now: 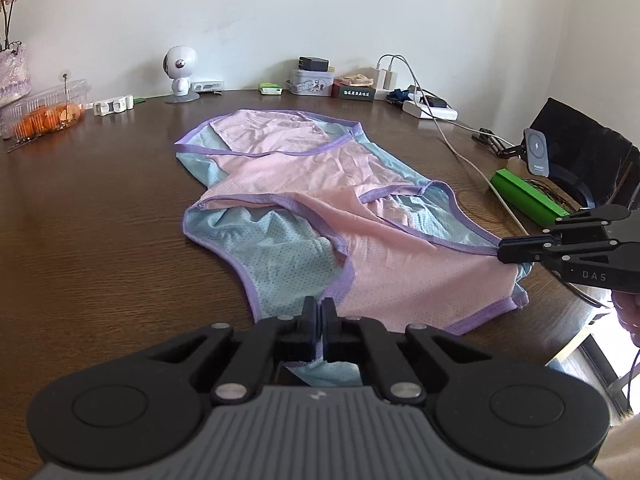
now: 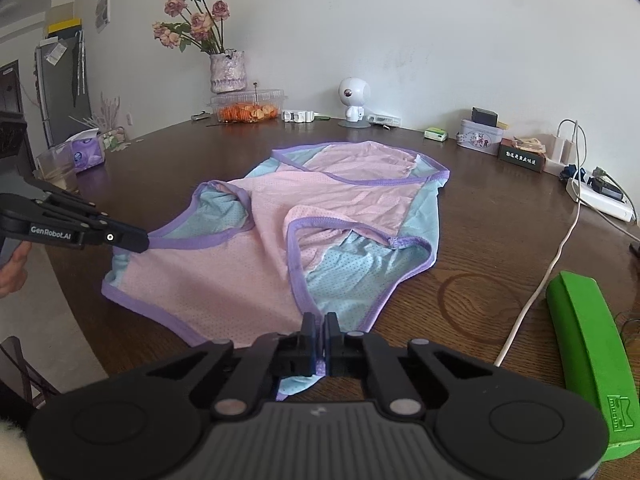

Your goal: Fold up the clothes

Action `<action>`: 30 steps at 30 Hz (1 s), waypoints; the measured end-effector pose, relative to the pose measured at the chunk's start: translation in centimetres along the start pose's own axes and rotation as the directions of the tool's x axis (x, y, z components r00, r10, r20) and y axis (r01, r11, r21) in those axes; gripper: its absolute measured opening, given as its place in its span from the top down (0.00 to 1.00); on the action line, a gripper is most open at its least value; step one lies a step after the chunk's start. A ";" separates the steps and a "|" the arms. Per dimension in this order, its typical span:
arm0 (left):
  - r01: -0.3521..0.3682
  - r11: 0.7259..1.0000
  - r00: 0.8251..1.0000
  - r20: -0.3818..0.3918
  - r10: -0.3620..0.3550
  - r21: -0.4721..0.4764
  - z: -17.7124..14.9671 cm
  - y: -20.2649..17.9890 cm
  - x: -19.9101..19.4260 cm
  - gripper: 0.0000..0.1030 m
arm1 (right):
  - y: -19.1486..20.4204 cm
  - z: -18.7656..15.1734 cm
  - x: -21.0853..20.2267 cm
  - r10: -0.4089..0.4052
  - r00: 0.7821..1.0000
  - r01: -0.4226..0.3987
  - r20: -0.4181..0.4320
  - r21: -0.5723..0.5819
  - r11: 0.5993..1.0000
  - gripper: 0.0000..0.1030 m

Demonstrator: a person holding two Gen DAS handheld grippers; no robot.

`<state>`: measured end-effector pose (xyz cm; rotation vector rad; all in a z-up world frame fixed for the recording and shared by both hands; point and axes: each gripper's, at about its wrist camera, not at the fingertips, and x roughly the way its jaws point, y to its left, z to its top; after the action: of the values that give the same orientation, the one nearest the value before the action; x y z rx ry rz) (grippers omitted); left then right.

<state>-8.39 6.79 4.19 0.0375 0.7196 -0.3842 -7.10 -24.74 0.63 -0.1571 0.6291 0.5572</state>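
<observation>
A pink and light-blue mesh tank top with purple trim lies spread on the dark wooden table; it also shows in the right wrist view. My left gripper is shut on the near purple-trimmed edge of the top, and it shows from the side in the right wrist view. My right gripper is shut on another near edge of the top, and it shows in the left wrist view pinching the top's right corner.
A green box and a white cable lie right of the top. Along the far edge stand a vase of flowers, a plastic box of oranges, a white robot figure, a tin and a power strip.
</observation>
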 end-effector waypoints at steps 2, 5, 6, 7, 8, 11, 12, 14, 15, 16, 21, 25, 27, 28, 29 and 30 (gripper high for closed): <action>0.010 1.000 1.000 -0.007 -0.010 0.006 -0.4 -0.4 -0.5 0.98 | 0.0 -0.1 -0.3 0.000 1.000 0.000 -0.008 -0.004 1.000 0.98; 0.004 1.000 1.000 -0.002 -0.004 -0.011 -0.4 -0.3 -0.4 0.92 | 0.0 -0.4 -0.4 0.022 0.999 -0.023 -0.044 -0.022 0.999 0.97; -0.004 1.000 1.000 0.013 0.004 -0.020 -0.2 -0.1 -0.4 0.83 | 0.1 -0.4 -0.5 0.032 0.998 -0.034 -0.050 -0.031 0.999 0.92; -0.011 0.999 1.000 0.028 0.012 -0.030 -0.1 0.1 -0.4 0.46 | 0.1 -0.5 -0.5 0.042 0.998 -0.044 -0.055 -0.040 0.998 0.73; -0.018 0.999 0.999 0.043 0.019 -0.040 0.1 0.3 -0.4 0.02 | 0.2 -0.4 -0.8 0.025 0.999 -0.026 -0.030 -0.037 0.999 0.50; -0.037 0.997 0.995 0.086 0.043 -0.071 0.7 1.0 -0.5 0.00 | -0.3 0.1 -1.9 -0.004 0.996 0.004 0.090 0.006 1.000 0.01; -0.044 0.996 0.994 0.101 0.052 -0.081 0.8 1.2 -0.5 0.00 | -0.6 0.4 -2.0 -0.001 0.993 -0.002 0.120 0.027 1.000 0.01; -0.056 0.993 0.989 0.129 0.069 -0.103 1.2 1.6 -0.5 0.00 | -1.4 1.0 -1.9 -0.007 0.989 -0.004 0.149 0.075 0.997 0.00; -0.061 0.992 0.987 0.143 0.077 -0.113 1.4 1.9 -0.5 0.00 | -1.7 1.2 -1.5 -0.015 0.989 0.001 0.146 0.097 0.995 0.00; -0.074 0.991 0.985 0.150 0.090 -0.110 1.6 1.7 -0.5 0.00 | -1.9 1.5 -1.1 -0.027 0.989 0.012 0.145 0.105 0.994 0.00; -0.161 0.982 0.981 0.092 0.169 -0.096 3.7 2.9 3.2 0.00 | -2.7 2.9 1.4 -0.082 0.986 0.067 0.143 0.110 0.992 0.00; -0.189 0.974 0.980 0.047 0.196 -0.126 4.9 5.0 5.9 0.00 | -3.1 4.0 3.9 -0.112 0.990 0.105 0.084 0.085 0.991 0.02; -0.204 0.969 0.978 0.024 0.209 -0.141 5.4 6.1 7.1 0.00 | -3.3 4.5 5.2 -0.123 0.991 0.120 0.051 0.073 0.990 0.07; -0.212 0.966 0.976 0.013 0.216 -0.148 5.7 6.6 7.8 0.00 | -3.4 4.7 5.8 -0.129 0.991 0.127 0.034 0.067 0.990 0.14; -0.219 0.963 0.975 0.001 0.222 -0.155 5.9 7.1 8.4 0.00 | -3.5 5.0 6.4 -0.135 0.991 0.133 0.018 0.061 0.989 0.15; -0.224 0.961 0.974 -0.003 0.226 -0.160 6.1 7.4 8.8 0.01 | -3.5 5.2 7.0 -0.140 0.990 0.140 0.002 0.055 0.989 0.18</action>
<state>4.15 9.76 2.39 -0.0349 0.7204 -0.1082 2.21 -23.00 0.54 -0.1466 0.6221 0.4040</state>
